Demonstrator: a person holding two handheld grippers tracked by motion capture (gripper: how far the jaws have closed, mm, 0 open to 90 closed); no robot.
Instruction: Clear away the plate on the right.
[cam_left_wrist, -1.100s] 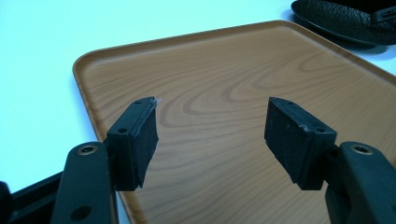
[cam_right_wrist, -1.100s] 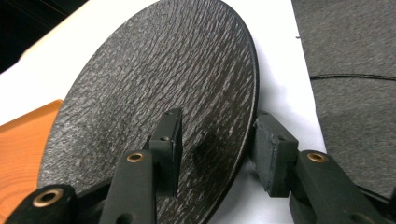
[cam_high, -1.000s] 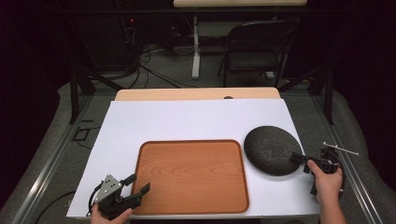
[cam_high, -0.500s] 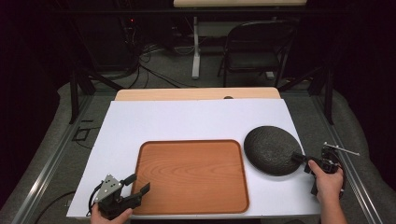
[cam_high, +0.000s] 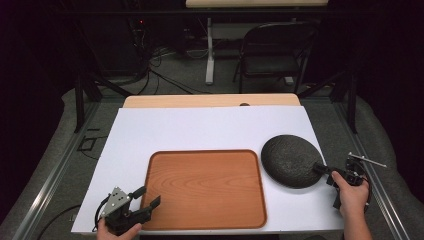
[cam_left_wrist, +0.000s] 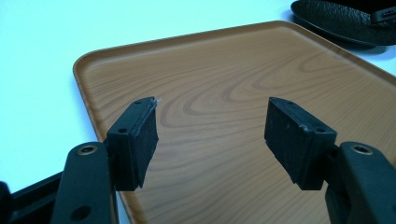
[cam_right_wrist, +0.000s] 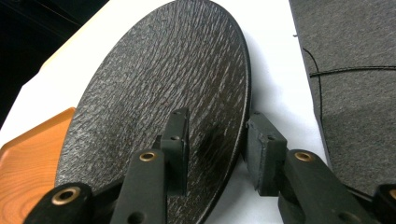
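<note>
Black plate (cam_high: 291, 160), round, rough textured, lies on the white tabletop (cam_high: 210, 127) just right of the wooden tray (cam_high: 205, 187), a narrow strip of white between them. Plate's right edge sits between the jaws of the right hand-held gripper (cam_high: 325, 172). In the right gripper view the plate (cam_right_wrist: 159, 107) fills the middle, tilted in that camera, its rim running between the two jaws: one jaw over the plate's top face, the other at the outer edge on the white surface side. Right hand-held gripper (cam_right_wrist: 215, 144) half spread; jaws have just been closing, plate rim between them. Cannot tell if the pads press the plate yet; a small gap seems to remain at the outer pad. Right hand (cam_high: 352, 192) grips the tool at the tabletop's right edge, cable trailing off to the grey carpet (cam_right_wrist: 359, 93).

Tray flat near the front edge of the tabletop, brown wood grain, raised rim, nothing on it. Left hand-held gripper (cam_high: 145, 197) hovers at the tray's near left corner, well apart from the plate. In the left gripper view its jaws (cam_left_wrist: 210, 135) stand spread wide, nothing between them, tray (cam_left_wrist: 224, 84) below, plate (cam_left_wrist: 341, 21) at top right corner.
</note>
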